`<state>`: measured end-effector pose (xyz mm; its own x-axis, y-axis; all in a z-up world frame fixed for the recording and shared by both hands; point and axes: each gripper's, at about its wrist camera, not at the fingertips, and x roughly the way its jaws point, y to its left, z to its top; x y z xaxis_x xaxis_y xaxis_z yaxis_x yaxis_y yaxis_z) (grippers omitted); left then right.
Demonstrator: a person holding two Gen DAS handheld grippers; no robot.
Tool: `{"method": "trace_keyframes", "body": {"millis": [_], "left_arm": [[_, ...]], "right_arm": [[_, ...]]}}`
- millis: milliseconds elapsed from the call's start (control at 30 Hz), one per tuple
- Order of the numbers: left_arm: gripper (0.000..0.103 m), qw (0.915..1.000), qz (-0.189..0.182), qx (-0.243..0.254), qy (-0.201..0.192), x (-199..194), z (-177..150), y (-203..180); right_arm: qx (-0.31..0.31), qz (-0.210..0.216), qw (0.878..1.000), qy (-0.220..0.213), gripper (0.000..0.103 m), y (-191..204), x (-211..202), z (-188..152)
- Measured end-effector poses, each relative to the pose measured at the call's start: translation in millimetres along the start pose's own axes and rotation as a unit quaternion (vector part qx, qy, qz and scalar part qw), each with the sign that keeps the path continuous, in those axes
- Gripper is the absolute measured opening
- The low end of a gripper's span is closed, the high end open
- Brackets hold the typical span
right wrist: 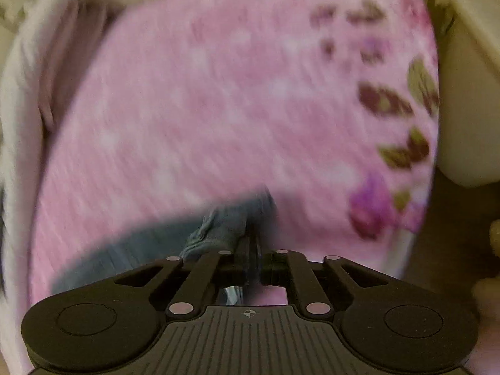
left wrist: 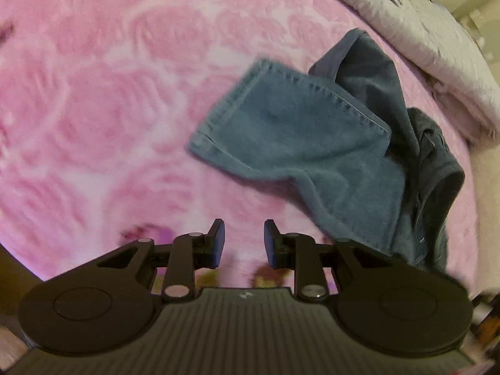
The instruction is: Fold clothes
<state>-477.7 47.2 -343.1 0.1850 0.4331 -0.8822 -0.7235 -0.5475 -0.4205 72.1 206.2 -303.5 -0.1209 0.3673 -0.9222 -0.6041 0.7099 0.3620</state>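
The left gripper point(left wrist: 243, 240) hangs above a pink rose-patterned blanket point(left wrist: 109, 93) spread over a bed, its jaws standing partly open with nothing between them. Just ahead and to the right of it lies a blue towel point(left wrist: 290, 131), crumpled, with one stitched corner flat on the blanket and the rest running down toward the bed's right edge. A darker garment point(left wrist: 437, 168) lies bunched against the towel's far side, touching it. A pale grey quilt point(left wrist: 437, 40) is heaped along the bed's upper right.

In the right wrist view, which is blurred, the right gripper point(right wrist: 251, 265) has its jaws closed tight on a bunched fold of blue cloth point(right wrist: 225, 228), which trails off to the left over the pink blanket. No containers show in either view.
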Motion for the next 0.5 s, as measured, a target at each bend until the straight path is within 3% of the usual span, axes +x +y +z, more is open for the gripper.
{"method": "trace_keyframes", "body": {"millis": [33, 100, 133, 167, 267, 367, 433, 500], "left_arm": [[0.023, 0.9996, -0.014, -0.025, 0.000, 4.2, -0.7, -0.3], [0.026, 0.9965, -0.039, -0.074, -0.009, 12.2, -1.8, -0.6], [0.026, 0.9941, -0.051, -0.095, -0.017, 16.0, -1.6, -0.9], [0.027, 0.9911, -0.063, -0.115, -0.026, 19.8, -1.3, -1.1], [0.032, 0.9815, -0.076, -0.168, -0.053, 26.0, 5.6, 1.4], [0.033, 0.9708, -0.079, -0.216, -0.070, 36.2, 10.8, 6.1], [0.034, 0.9635, -0.081, -0.246, -0.070, 45.2, 13.0, 11.2], [0.035, 0.9571, -0.082, -0.270, -0.066, 54.8, 15.1, 15.0]], "right_arm": [[-0.002, 0.017, 1.000, 0.022, 0.014, -9.0, 2.9, -6.4], [0.000, 0.047, 0.997, 0.054, 0.034, -22.5, 7.9, -18.2], [0.003, 0.060, 0.996, 0.067, 0.058, -27.9, 10.1, -23.8], [0.006, 0.074, 0.994, 0.077, 0.076, -33.2, 12.0, -27.9], [0.025, 0.105, 0.991, 0.084, 0.078, -41.3, 18.6, -29.0], [0.031, 0.110, 0.991, 0.070, 0.078, -45.0, 27.1, -28.8], [0.005, 0.100, 0.994, 0.041, 0.078, -47.3, 30.2, -26.6], [-0.066, 0.072, 0.995, 0.000, 0.077, -42.3, 30.1, -28.0]]}}
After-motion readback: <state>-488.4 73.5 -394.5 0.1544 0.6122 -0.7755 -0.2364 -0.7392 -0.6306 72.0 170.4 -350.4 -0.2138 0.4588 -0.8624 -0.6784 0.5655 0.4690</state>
